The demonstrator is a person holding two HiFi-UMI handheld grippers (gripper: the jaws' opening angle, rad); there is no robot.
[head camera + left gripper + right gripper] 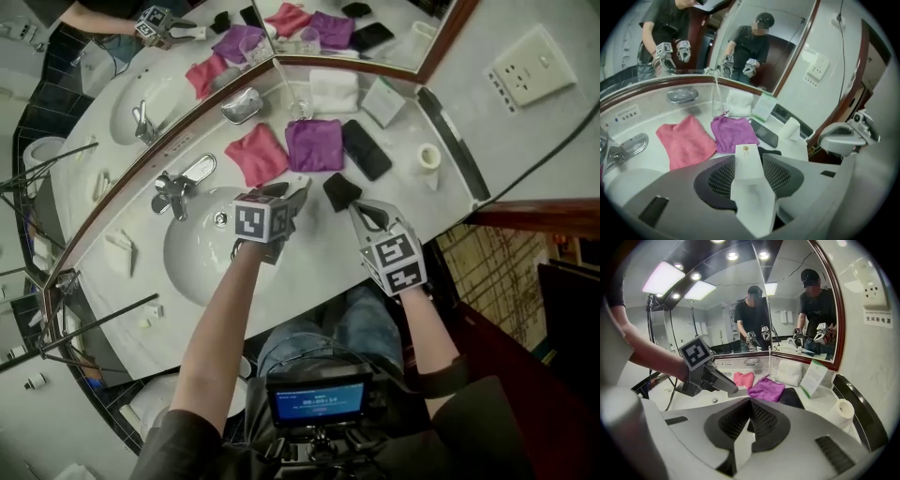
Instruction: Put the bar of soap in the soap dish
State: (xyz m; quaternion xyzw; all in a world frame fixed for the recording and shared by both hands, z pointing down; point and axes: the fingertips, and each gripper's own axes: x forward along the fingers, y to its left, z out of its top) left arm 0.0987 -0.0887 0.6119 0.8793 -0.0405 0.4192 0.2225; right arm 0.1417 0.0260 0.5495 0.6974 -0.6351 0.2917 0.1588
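The left tongs [749, 157] are closed partway on the white, box-wrapped rectangular bar of soap [751, 197], with the pads on its two broad flat faces. The oval silver metal soap dish [682, 95] sits by the mirror. The soap is held on the near side of the dish, with the pink square cloth [686, 140] between them. The right tongs [749, 425] are pressed together and hold nothing.

The bar looks light and stiff, and its wrapper is probably slick (a hard squeeze could dent it), so those flat faces are the right place to hold it.
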